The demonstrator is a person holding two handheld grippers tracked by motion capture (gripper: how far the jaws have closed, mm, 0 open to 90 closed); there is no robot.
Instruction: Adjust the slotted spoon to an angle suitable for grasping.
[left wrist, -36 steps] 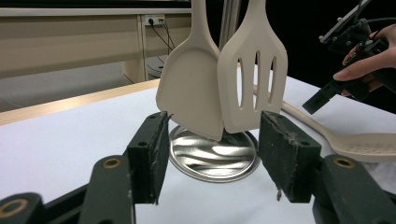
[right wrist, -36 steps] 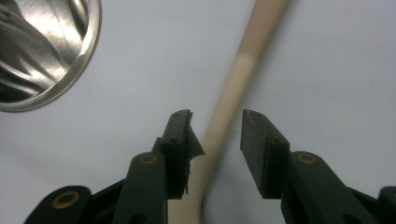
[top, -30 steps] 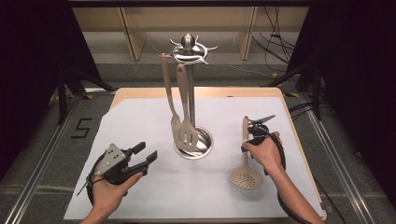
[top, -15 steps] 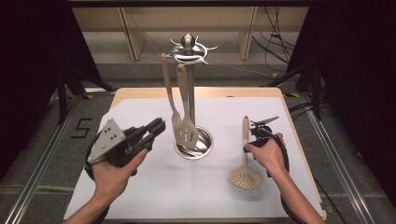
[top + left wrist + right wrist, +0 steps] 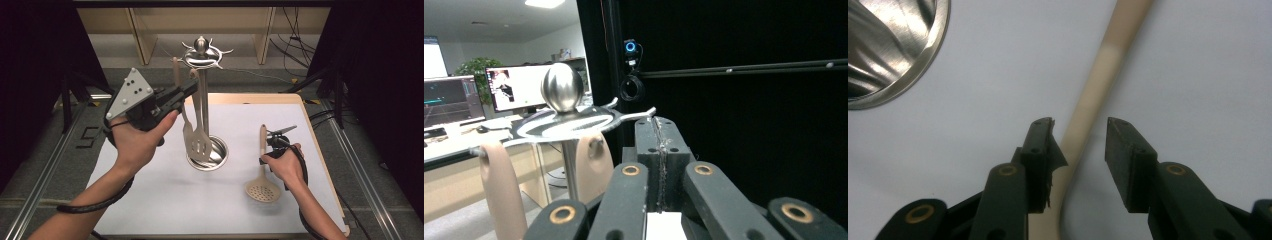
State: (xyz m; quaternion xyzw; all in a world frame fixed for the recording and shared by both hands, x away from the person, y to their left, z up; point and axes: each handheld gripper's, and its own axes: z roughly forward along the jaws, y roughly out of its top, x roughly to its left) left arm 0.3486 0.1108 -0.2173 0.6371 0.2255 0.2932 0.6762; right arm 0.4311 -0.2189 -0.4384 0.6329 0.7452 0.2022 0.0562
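Risen since 0.5 s ago: left gripper (image 5: 186, 91), jaws pressed together, now beside utensil stand (image 5: 201, 55) top. Right gripper (image 5: 1079, 145) low near table (image 5: 320, 150) right edge, jaws apart around skimmer (image 5: 262, 187) handle, bare sheet between.

An office-like lab is indicated by lit computer monitors (image 5: 511, 95) on desks and a potted plant (image 5: 466, 67) (both seen past the rig), by black curtains (image 5: 380, 75) and a mounted camera (image 5: 630, 47).
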